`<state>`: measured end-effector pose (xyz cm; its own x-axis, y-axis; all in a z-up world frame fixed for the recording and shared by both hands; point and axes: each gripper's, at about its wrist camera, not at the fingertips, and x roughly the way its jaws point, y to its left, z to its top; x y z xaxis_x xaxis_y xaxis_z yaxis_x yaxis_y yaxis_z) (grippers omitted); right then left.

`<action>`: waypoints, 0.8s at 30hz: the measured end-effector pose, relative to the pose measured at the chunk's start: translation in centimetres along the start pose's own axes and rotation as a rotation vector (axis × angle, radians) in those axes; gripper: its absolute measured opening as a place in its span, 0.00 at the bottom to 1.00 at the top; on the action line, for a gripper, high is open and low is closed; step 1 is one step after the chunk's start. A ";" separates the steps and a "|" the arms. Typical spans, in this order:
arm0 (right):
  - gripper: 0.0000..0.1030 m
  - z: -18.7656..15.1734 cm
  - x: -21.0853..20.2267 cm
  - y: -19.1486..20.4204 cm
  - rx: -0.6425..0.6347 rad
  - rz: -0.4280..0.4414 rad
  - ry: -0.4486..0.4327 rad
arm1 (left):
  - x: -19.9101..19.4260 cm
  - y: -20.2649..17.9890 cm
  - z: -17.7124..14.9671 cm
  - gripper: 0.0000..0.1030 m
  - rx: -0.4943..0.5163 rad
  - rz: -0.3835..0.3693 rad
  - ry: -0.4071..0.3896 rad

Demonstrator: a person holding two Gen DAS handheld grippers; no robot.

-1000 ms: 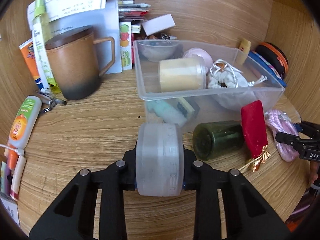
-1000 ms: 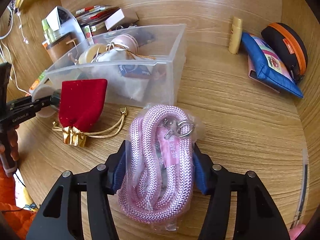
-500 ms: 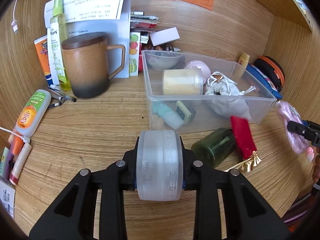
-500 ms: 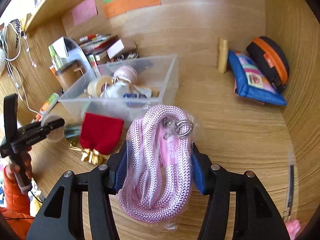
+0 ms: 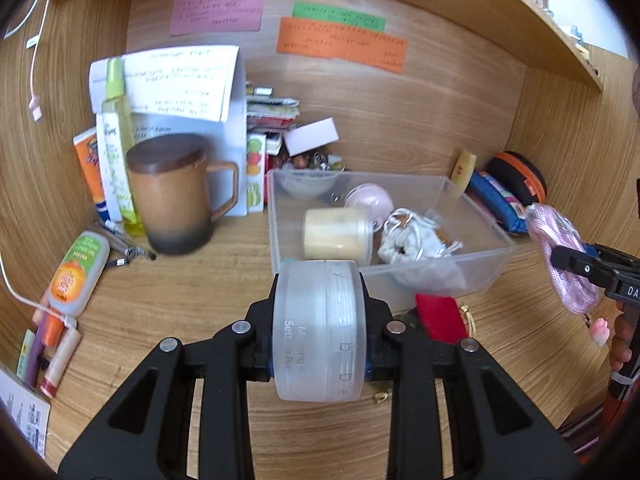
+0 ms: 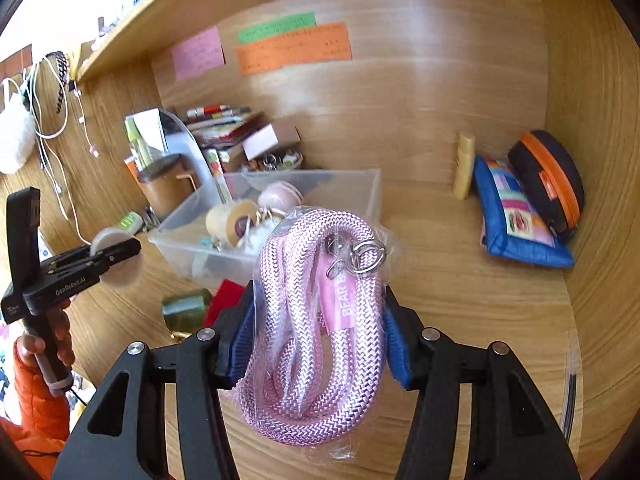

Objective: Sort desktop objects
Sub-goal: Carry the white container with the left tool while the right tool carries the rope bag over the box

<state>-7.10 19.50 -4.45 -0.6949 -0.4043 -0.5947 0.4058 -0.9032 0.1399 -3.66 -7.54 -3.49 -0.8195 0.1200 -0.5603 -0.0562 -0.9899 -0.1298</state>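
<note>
My left gripper [image 5: 320,334] is shut on a round frosted plastic jar [image 5: 320,330], held on its side above the desk in front of the clear plastic bin [image 5: 496,258]. My right gripper [image 6: 318,322] is shut on a bagged pink braided rope [image 6: 316,320] with a metal clasp, lifted off the desk. The bin [image 6: 360,188] holds a cream jar [image 5: 338,234], a pink round case [image 5: 370,200] and a white drawstring pouch [image 5: 408,236]. A red velvet pouch [image 5: 438,316] and a dark green bottle [image 6: 186,310] lie before the bin. The rope [image 5: 560,256] also shows at the left wrist view's right edge.
A lidded brown mug [image 5: 176,196], a spray bottle [image 5: 116,136], tubes and a sunscreen bottle [image 5: 76,276] stand left. Papers and boxes crowd the back wall. A blue pouch [image 6: 516,216], a black-orange case [image 6: 548,184] and a yellow tube [image 6: 464,164] sit right. A shelf overhangs.
Both grippers have risen with their loads and tilted up, so the back wall's coloured notes and the shelf now show. The rope left the desk. Grips are unchanged.
</note>
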 end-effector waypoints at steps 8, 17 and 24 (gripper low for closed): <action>0.50 1.6 0.0 0.1 -0.014 0.004 -0.024 | 0.1 -0.4 1.4 0.28 0.004 -0.024 -0.029; 0.50 4.0 0.9 -0.4 -0.003 0.009 -0.051 | 0.9 -0.2 2.8 0.28 0.012 -0.038 -0.045; 0.50 5.4 2.9 -0.2 -0.012 0.001 -0.036 | 2.0 0.3 3.4 0.28 0.000 -0.056 -0.031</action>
<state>-12.43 17.75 -1.91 -0.7150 -0.4104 -0.5660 0.4134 -0.9011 0.1312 -7.29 -7.89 -1.91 -0.8322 0.1725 -0.5270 -0.1021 -0.9818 -0.1601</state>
